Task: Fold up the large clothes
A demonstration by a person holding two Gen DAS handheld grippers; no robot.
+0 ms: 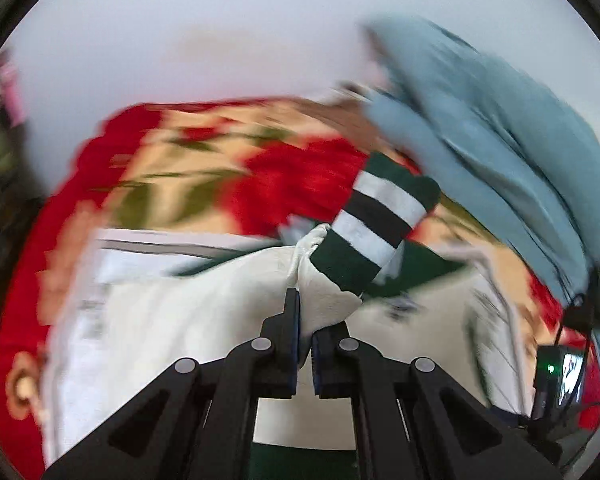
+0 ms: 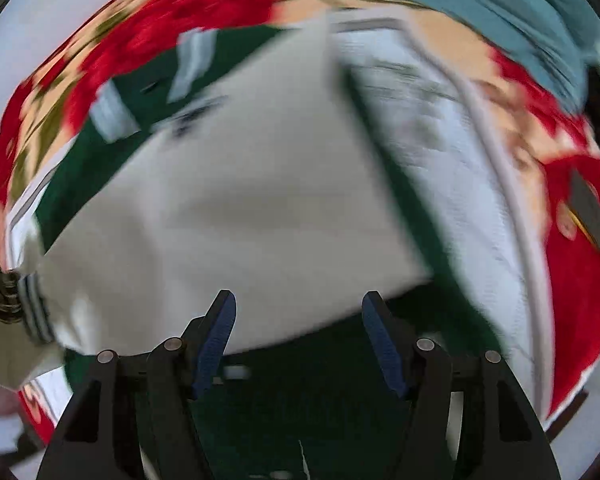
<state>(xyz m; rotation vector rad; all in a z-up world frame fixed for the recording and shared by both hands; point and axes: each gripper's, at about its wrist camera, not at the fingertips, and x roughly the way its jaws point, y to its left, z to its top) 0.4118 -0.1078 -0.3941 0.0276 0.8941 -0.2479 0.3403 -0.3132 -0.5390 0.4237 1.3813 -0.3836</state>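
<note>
A large white and dark green jacket (image 2: pixel 240 208) lies spread on a red floral cloth (image 2: pixel 580 280). My left gripper (image 1: pixel 305 320) is shut on the jacket's white sleeve (image 1: pixel 320 280), just below its green and white striped cuff (image 1: pixel 376 224), and holds it lifted. My right gripper (image 2: pixel 298 320) is open and empty, close above the jacket's white panel, with dark green fabric (image 2: pixel 320 400) under its fingers. Both views are motion-blurred.
The red floral cloth (image 1: pixel 204 168) covers the surface. A blue-grey garment (image 1: pixel 480 128) lies at the far right, and shows in the right wrist view (image 2: pixel 500 8). A small device with a green light (image 1: pixel 556 376) and cables sits at the right.
</note>
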